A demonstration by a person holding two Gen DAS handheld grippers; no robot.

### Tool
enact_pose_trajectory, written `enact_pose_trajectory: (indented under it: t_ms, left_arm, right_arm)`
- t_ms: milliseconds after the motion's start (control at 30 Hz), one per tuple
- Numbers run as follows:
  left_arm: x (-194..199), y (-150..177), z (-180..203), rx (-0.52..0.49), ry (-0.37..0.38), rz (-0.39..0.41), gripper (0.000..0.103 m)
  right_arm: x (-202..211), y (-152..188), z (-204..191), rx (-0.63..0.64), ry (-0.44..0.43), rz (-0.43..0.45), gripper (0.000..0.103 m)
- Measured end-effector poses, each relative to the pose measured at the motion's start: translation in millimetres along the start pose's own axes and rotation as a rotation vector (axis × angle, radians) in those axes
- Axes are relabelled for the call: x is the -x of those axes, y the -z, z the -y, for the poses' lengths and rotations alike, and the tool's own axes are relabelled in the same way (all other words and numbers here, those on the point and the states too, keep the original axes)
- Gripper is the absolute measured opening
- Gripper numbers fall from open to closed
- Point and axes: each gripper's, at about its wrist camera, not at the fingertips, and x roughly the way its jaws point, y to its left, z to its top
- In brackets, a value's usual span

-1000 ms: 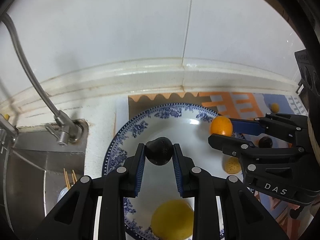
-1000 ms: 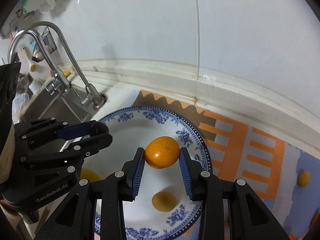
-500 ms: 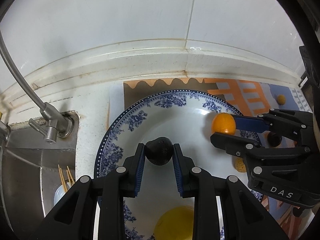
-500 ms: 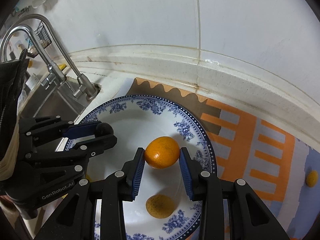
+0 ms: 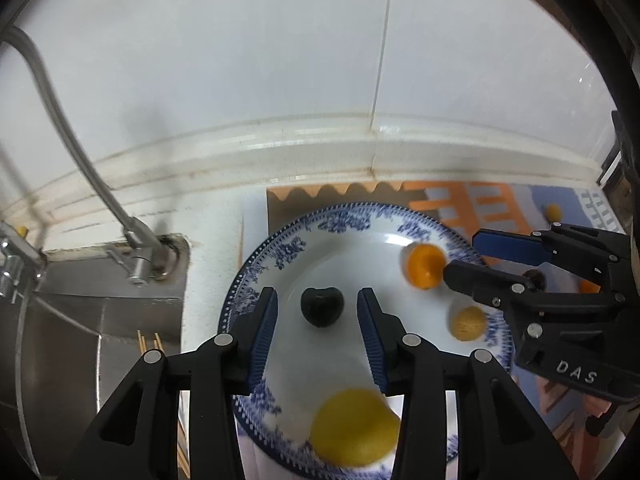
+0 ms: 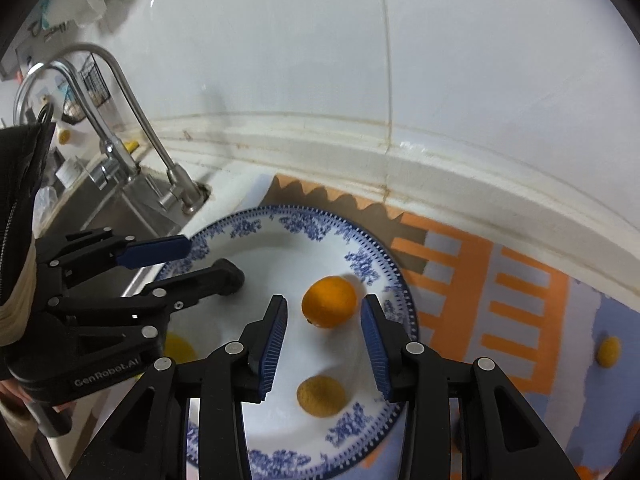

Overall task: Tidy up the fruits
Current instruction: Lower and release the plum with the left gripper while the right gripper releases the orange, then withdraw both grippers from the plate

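Note:
A blue-and-white plate point(image 5: 280, 248) point(image 6: 372, 256) lies on a patterned mat. My left gripper point(image 5: 317, 300) point(image 6: 214, 262) is over it, jaws opening, and a dark round fruit point(image 5: 322, 306) rests on the plate between the pads with a gap on each side. My right gripper point(image 6: 324, 304) point(image 5: 460, 254) is also opening around an orange point(image 6: 329, 301) point(image 5: 426, 266) that sits on the plate, free of both pads. A small tan fruit point(image 6: 321, 396) point(image 5: 468, 323) and a yellow fruit point(image 5: 354, 426) point(image 6: 178, 348) also lie on the plate.
An orange-and-blue mat point(image 6: 480, 280) runs to the right with a small yellow fruit point(image 6: 608, 351) on it. A steel sink point(image 5: 100, 340) and faucet point(image 6: 120, 92) are on the left. A tiled wall with a raised ledge point(image 6: 440, 168) stands close behind the plate.
Both grippers have opened. The dark fruit and the orange, gripped before, now lie loose on the plate between the pads.

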Motion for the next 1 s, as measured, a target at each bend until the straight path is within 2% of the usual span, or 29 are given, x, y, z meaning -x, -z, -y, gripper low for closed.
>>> enact_pose_trajectory:
  t_ms: [133, 200, 267, 333, 433, 500, 700, 767, 1000]
  left_arm:
    - [33, 2, 10, -0.003, -0.016, 0.070, 0.045]
    - [50, 3, 16, -0.008, -0.022, 0.103, 0.051]
    - [67, 6, 23, -0.027, -0.019, 0.149, 0.057]
    - [84, 12, 32, -0.035, -0.035, 0.219, 0.058]
    - [106, 22, 39, -0.032, -0.035, 0.264, 0.065]
    - [119, 31, 47, -0.038, -0.042, 0.297, 0.067]
    - [155, 50, 68, -0.045, 0.004, 0.324, 0.071]
    - [165, 55, 75, -0.049, 0.002, 0.342, 0.075]
    - [197, 76, 102, -0.066, -0.012, 0.407, 0.082]
  right_arm:
    - [29, 4, -1, -0.006, 0.017, 0.057, 0.040]
    - [44, 8, -3, -0.006, 0.024, 0.089, 0.040]
    - [61, 13, -5, -0.005, 0.033, 0.123, 0.048]
    - [79, 20, -7, -0.007, 0.044, 0.163, 0.051]
    - [104, 31, -11, -0.012, 0.054, 0.210, 0.053]
    - [122, 40, -11, -0.018, 0.075, 0.241, 0.061]
    - [166, 65, -14, -0.039, 0.115, 0.308, 0.063]
    - [182, 75, -14, -0.044, 0.130, 0.334, 0.069]
    - [225, 104, -11, -0.060, 0.186, 0.400, 0.074]
